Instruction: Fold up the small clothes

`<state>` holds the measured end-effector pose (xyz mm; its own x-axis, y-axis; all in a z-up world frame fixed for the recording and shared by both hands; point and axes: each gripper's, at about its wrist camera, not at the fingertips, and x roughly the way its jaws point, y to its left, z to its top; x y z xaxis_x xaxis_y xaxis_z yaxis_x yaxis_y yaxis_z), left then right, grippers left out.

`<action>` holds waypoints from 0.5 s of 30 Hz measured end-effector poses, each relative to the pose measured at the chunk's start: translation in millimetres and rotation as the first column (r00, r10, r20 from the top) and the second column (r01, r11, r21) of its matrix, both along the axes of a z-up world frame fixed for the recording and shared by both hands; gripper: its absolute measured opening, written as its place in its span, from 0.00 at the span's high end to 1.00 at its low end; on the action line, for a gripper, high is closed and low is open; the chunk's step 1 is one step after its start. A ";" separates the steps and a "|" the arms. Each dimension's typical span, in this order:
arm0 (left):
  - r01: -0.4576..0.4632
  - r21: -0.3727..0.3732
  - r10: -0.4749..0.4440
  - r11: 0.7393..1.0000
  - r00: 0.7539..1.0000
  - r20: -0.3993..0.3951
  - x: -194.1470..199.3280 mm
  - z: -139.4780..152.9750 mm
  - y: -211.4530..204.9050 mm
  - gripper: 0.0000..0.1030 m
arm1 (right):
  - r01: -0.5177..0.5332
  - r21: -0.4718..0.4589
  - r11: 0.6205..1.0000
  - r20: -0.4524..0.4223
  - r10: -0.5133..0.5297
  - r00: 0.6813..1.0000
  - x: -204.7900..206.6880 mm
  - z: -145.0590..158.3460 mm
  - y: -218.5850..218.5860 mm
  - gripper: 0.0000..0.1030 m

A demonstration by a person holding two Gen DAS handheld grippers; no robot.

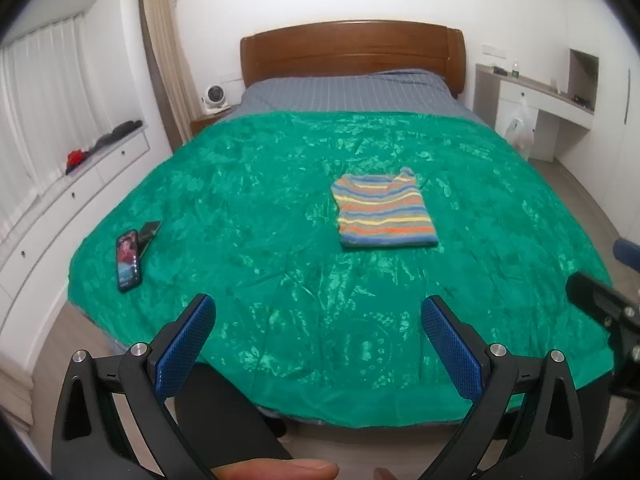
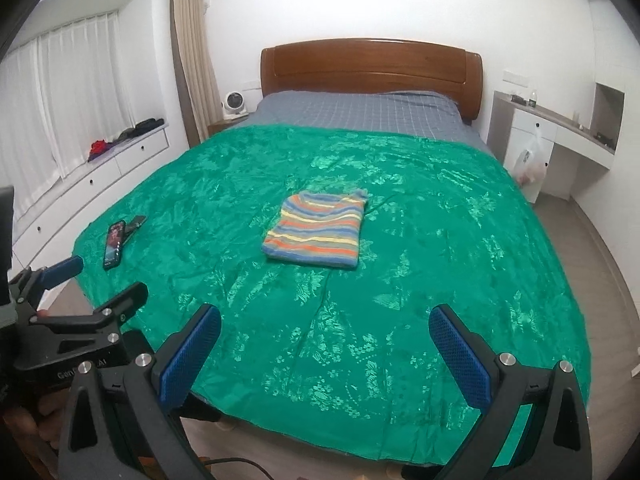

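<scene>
Striped garment point(image 1: 386, 211) already folded into a compact rectangle, lying flat on the green bedspread point(image 1: 248, 200) near the middle of the bed. Straight ahead of both grippers, well apart from the fingers, nothing touching it. Long axis hard to call: nearly square, stripes running across the view, collar edge turned toward the headboard point(image 1: 352, 50).

Left gripper point(image 1: 318, 338) held back at the foot of the bed, fingers wide apart, empty. Right gripper point(image 2: 325, 350) likewise at the foot, fingers wide apart, empty.

From the left wrist view, lying slightly right of centre; from the right wrist view, slightly left of centre. So between the two grippers, neither clearly nearer. Phone point(image 1: 128, 260) off to the left side, clear of any reach toward the garment.

Probably finished, or awaiting one last fold: any further move calls for a long forward reach.
</scene>
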<state>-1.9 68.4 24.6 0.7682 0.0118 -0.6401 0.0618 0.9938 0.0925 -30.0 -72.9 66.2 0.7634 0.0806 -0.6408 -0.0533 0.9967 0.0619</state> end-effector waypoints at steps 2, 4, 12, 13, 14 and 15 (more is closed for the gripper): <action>-0.002 0.003 0.002 1.000 1.000 -0.004 1.0 -1.2 -0.2 0.00 | -0.002 -0.003 1.000 -0.008 0.002 1.000 0.9 -2.1 1.4 0.00; -0.001 0.003 0.001 1.000 1.000 -0.008 2.0 -2.0 0.1 0.00 | -0.002 -0.007 1.000 -0.010 0.002 1.000 1.3 -3.1 2.1 0.00; -0.002 0.002 0.002 1.000 1.000 -0.009 2.7 -2.6 0.7 0.00 | 0.009 -0.037 0.999 0.010 -0.009 1.000 0.6 0.5 7.8 0.00; -0.002 0.003 0.002 1.000 1.000 -0.008 2.8 -2.7 0.7 0.00 | 0.008 -0.040 0.999 0.011 -0.008 1.000 0.3 0.4 8.6 0.00; -0.003 0.004 0.003 1.000 1.000 -0.008 2.9 -2.4 0.4 0.00 | 0.007 -0.042 0.999 0.011 -0.007 1.000 0.4 -0.1 9.2 0.00; -0.005 0.002 0.005 1.000 1.000 -0.007 3.1 -2.7 1.0 0.00 | 0.007 -0.044 0.999 0.008 -0.007 1.000 0.6 -0.7 9.6 0.00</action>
